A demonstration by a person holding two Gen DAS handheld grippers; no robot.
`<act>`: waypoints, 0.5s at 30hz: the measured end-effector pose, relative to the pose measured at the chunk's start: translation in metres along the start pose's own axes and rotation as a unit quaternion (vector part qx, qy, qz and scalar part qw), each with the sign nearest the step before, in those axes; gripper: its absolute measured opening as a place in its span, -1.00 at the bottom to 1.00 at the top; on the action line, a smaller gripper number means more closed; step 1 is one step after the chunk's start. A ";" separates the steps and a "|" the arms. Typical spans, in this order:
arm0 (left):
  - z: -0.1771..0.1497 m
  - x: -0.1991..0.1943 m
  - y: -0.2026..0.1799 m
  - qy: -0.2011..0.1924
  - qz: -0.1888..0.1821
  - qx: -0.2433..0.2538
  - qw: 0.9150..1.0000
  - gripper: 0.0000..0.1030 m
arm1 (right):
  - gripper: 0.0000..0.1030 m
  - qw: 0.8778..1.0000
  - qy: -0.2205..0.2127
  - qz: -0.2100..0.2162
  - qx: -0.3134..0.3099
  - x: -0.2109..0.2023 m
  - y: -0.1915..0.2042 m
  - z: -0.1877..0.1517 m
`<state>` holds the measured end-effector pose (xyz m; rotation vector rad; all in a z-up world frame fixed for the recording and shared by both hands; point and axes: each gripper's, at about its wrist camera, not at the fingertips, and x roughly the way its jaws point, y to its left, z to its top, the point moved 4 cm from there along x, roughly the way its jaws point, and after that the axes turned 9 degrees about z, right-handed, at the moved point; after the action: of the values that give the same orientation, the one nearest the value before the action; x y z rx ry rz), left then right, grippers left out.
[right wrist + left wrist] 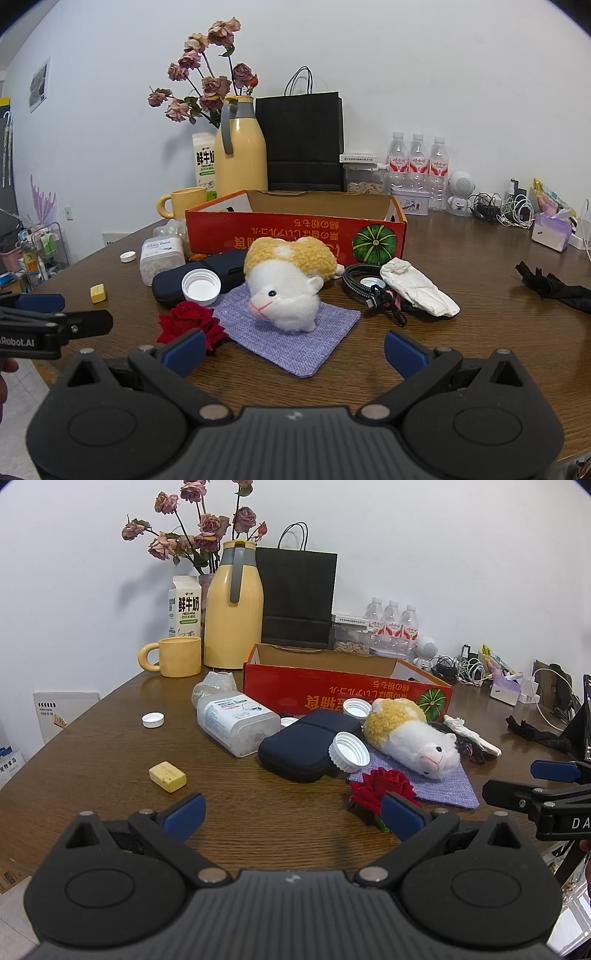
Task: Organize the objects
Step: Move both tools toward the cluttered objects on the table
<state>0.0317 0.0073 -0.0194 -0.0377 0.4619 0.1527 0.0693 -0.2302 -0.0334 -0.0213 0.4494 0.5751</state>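
Two hand-held grippers hover low over the near edge of a cluttered brown wooden table point(92, 738), both tilted slightly down, both with their blue-padded jaws spread wide and nothing between them. The left gripper point(291, 812) has bare tabletop between its fingers; a red fabric rose point(380, 788) lies touching the tip of its right finger, and a small yellow block point(167, 776) sits just beyond its left finger. The right gripper point(293, 349) points at a purple woven mat point(295, 332) whose near corner reaches in between its fingers; a white and yellow plush animal point(288, 284) lies on the mat straight ahead. Behind everything stands an open red cardboard box point(295, 230), the likely place for the loose items. No item is picked up yet, so the step in hand looks like choosing a first object. The plush seems the easiest start for the right gripper: soft, wide, and directly ahead, best squeezed across its body. Its weight pins the mat, so the mat should wait. A white screw cap point(201, 286) leans on a dark blue zip pouch point(192, 277) ahead of the left finger, and a coiled black cable point(369, 284) and crumpled white tissue point(417, 288) lie beyond the right finger. The two grippers sit near each other, so a sideways reach could make them collide.
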 end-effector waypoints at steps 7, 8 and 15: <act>-0.001 0.000 0.001 0.002 0.000 -0.001 1.000 1.00 | 1.00 1.000 0.001 -0.001 0.000 -0.001 0.000 0.000; -0.001 -0.001 0.000 0.002 0.000 -0.001 1.000 1.00 | 1.00 1.000 0.001 -0.001 0.000 -0.001 0.000 0.000; -0.002 0.001 0.000 0.004 0.002 -0.003 1.000 1.00 | 1.00 1.000 0.002 -0.001 0.001 0.001 0.000 -0.001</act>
<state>0.0322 0.0076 -0.0214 -0.0430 0.4694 0.1587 0.0693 -0.2300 -0.0344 -0.0222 0.4541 0.5727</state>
